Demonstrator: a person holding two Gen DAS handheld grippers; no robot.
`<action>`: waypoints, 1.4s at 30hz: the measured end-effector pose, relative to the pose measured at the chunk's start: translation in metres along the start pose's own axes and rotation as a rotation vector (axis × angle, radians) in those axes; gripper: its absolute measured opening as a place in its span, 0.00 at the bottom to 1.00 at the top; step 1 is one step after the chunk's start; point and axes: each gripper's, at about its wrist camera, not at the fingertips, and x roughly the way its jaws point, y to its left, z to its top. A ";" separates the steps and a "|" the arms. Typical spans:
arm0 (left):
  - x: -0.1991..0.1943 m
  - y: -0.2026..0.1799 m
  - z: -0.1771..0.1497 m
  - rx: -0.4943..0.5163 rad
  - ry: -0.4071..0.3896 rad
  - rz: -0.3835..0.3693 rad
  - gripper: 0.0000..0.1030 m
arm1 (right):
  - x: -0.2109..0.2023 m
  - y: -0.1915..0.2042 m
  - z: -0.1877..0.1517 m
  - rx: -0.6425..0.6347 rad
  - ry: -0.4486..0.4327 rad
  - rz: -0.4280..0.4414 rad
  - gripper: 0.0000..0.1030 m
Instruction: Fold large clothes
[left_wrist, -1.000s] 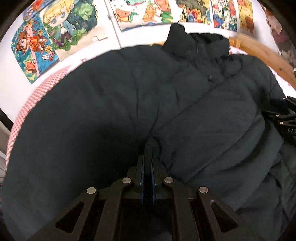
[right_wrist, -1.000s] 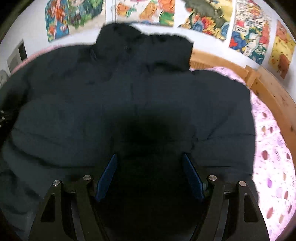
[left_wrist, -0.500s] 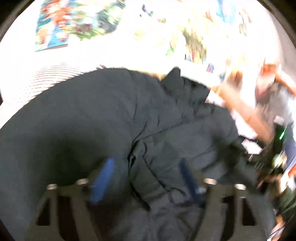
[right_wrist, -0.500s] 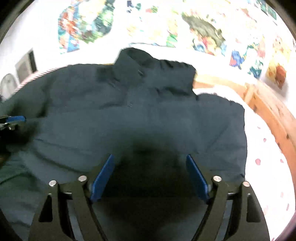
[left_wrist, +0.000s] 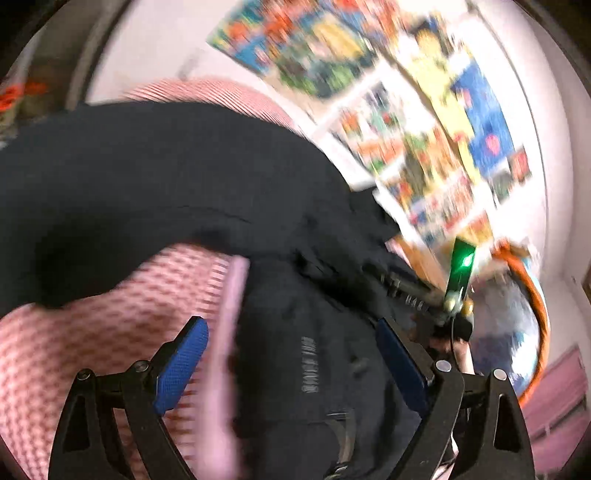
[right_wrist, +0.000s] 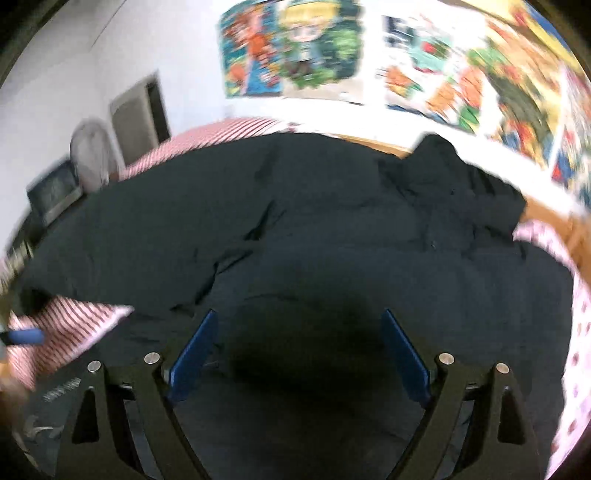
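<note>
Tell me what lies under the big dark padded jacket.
Under the dark padded jacket a pink-and-white striped bedcover shows at the left edges, and pink spotted bedding at the right. Whatever lies beneath the jacket's middle is covered.

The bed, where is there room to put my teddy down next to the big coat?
Bare checked sheet shows left of the dark coat, under its lifted edge by the left gripper. A narrow dotted strip runs along the coat's right side, beside the wooden frame. The middle is crowded: the coat covers it, with the right gripper open above.
</note>
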 end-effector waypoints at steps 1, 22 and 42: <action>-0.005 0.005 0.000 0.001 -0.031 0.032 0.89 | 0.005 0.009 0.001 -0.035 0.014 -0.026 0.84; -0.002 0.086 0.019 -0.320 -0.277 0.068 0.50 | 0.096 0.037 -0.017 -0.090 0.096 -0.219 0.89; -0.013 -0.158 0.078 0.682 -0.369 0.061 0.07 | -0.043 -0.083 -0.050 0.269 -0.025 -0.112 0.89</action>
